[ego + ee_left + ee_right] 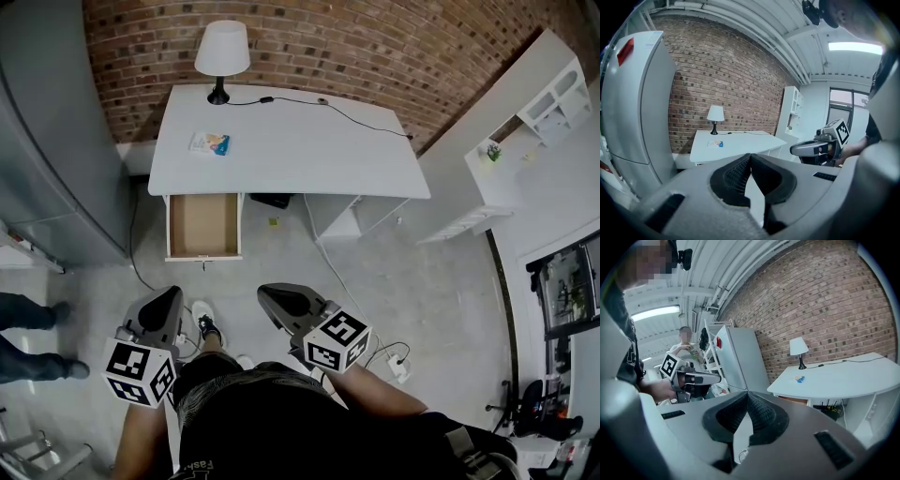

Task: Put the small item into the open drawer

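Two pairs of jaws are pressed together: the left gripper (750,158) has its ribbed tips meeting with nothing between them, and the right gripper (746,395) is closed the same way, also empty. In the head view both are held low, close to the person's body, side by side over the grey floor (412,281), each pointing toward the white worktop (309,150) and well apart from it. Between them and the worktop, the drawer (203,225) stands pulled out under the worktop's left end, its brown inside facing up. The small item (209,143), a flat packet with blue and orange on it, lies on the worktop near that left end, behind the drawer and not in it. Farther back on the same side stands a lamp (222,52) with a white shade and a dark base, and a thin black cable (319,101) runs from it across the rear of the worktop. A brick wall (375,37) rises behind. A tall grey cabinet (47,141) stands to the left, a white shelf unit (553,94) to the right, and another person's legs (28,337) show at the left edge.
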Tool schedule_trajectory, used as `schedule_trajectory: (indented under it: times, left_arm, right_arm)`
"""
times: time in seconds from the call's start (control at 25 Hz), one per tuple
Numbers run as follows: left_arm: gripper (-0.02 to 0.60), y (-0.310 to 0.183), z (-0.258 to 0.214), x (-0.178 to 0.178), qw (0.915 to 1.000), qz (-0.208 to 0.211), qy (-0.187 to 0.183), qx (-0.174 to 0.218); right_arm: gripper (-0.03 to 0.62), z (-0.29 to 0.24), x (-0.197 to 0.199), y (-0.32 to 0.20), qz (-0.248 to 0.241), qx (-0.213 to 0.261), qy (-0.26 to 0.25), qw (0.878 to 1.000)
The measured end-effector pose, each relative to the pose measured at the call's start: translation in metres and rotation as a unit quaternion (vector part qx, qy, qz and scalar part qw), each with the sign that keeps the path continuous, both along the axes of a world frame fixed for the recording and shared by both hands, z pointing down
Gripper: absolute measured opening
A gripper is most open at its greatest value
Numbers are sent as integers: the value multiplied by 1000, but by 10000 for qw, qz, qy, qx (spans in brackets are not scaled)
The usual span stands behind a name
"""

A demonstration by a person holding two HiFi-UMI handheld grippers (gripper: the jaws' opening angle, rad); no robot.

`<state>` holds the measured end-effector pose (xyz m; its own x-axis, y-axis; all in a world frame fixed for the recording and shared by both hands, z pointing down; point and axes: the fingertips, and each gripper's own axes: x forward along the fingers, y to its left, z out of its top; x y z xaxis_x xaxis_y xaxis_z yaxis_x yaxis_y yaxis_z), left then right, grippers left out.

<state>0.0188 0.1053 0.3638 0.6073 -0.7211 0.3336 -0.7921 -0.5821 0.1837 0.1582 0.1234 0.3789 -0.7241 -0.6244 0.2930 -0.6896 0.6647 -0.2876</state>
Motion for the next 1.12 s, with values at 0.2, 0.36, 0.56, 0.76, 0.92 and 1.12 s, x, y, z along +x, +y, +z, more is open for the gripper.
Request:
schedule_trajectory:
  times: [0.2, 0.36, 0.56, 0.76, 0.92, 1.12]
  left_arm:
    - [18, -28, -3, 4, 10000, 30, -59, 27]
    - [18, -54, 1, -1, 10000, 40, -88, -25]
    - [18, -93, -4, -3, 9999, 79, -102, -21]
    - [18, -138, -4, -13, 9998, 166, -131, -36]
    - [18, -173, -1, -23, 9994, 294, -189, -75]
    - [18, -215, 7, -39, 9988, 410, -233, -108]
  right_arm:
    - [5, 1, 5, -26, 63, -32, 22, 10000]
    - [5, 3, -1, -50, 58, -48, 34, 10000]
    - [5, 1, -9, -86, -82, 106, 398, 9991]
    - [5, 0, -23, -133, -86, 41, 431, 9990]
    - [5, 3, -35, -172, -36, 14, 505, 9987]
    - [5, 13, -50, -216, 27, -106, 611, 9981]
